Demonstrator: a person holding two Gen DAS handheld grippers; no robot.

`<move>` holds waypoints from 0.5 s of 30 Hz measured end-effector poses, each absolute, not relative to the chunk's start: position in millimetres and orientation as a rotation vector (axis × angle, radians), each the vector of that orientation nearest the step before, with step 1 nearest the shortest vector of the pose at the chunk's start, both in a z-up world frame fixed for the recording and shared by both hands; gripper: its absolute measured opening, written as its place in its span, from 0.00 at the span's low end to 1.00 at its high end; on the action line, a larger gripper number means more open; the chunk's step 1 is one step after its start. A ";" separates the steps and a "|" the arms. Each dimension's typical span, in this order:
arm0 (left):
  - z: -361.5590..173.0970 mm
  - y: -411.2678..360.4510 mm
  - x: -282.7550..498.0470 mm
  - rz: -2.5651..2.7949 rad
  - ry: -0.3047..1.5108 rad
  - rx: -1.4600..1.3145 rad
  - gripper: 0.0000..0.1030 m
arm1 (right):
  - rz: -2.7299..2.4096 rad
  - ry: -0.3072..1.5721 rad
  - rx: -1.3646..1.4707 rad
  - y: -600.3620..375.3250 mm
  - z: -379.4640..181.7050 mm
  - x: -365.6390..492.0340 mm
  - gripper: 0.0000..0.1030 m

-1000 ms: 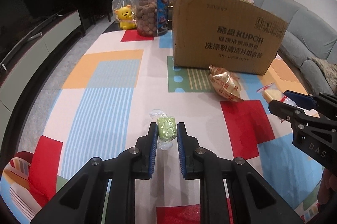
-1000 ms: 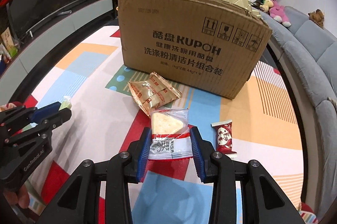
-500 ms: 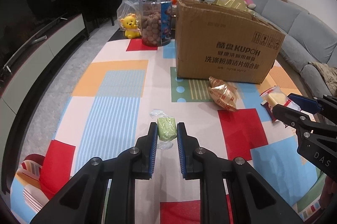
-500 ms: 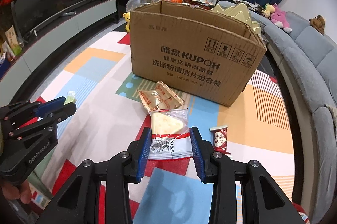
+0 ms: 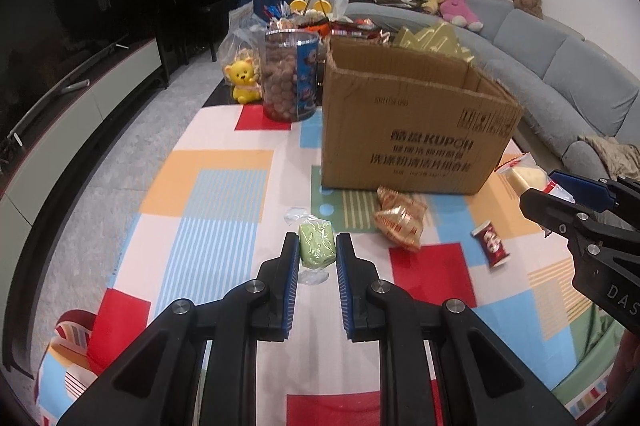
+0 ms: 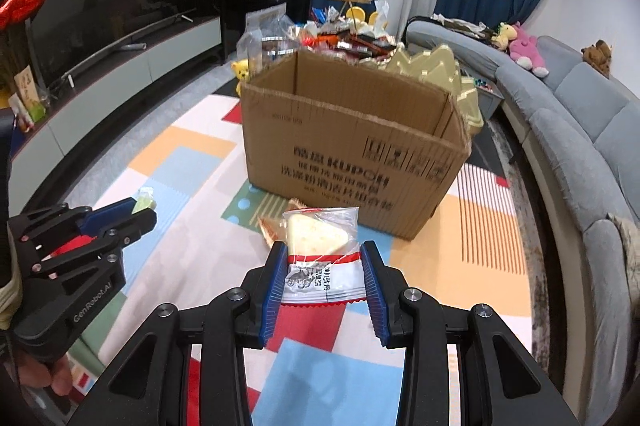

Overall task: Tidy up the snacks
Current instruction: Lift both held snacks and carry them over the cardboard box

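Left wrist view: my left claw (image 5: 317,253) pinches a pale green wrapped sweet (image 5: 316,244). Right wrist view: my right claw (image 6: 323,268) clamps a clear-wrapped triangular cream wafer packet (image 6: 318,252). Ahead of both, above the patchwork tabletop (image 5: 224,181), stands an open brown cardboard box (image 5: 412,129).

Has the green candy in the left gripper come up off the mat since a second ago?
Yes. The green candy, clamped in the left gripper, has risen: the box now sits lower in view and its open top shows.
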State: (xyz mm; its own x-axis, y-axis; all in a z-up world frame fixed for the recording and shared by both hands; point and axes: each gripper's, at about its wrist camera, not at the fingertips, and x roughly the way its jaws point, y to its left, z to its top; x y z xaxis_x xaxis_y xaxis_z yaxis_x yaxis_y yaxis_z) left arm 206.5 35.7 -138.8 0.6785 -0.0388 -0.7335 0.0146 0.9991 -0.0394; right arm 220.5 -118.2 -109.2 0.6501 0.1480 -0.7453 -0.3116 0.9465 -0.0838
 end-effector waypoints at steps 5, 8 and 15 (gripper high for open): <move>-118.1 32.6 214.3 -0.025 0.809 -0.044 0.19 | 0.263 0.796 -0.197 -122.3 -90.6 225.0 0.37; -104.0 27.2 219.5 -0.028 0.791 -0.037 0.19 | 0.260 0.780 -0.185 -127.1 -80.5 228.4 0.37; -77.6 12.9 236.3 -0.043 0.757 -0.016 0.19 | 0.239 0.733 -0.161 -142.4 -54.9 240.9 0.37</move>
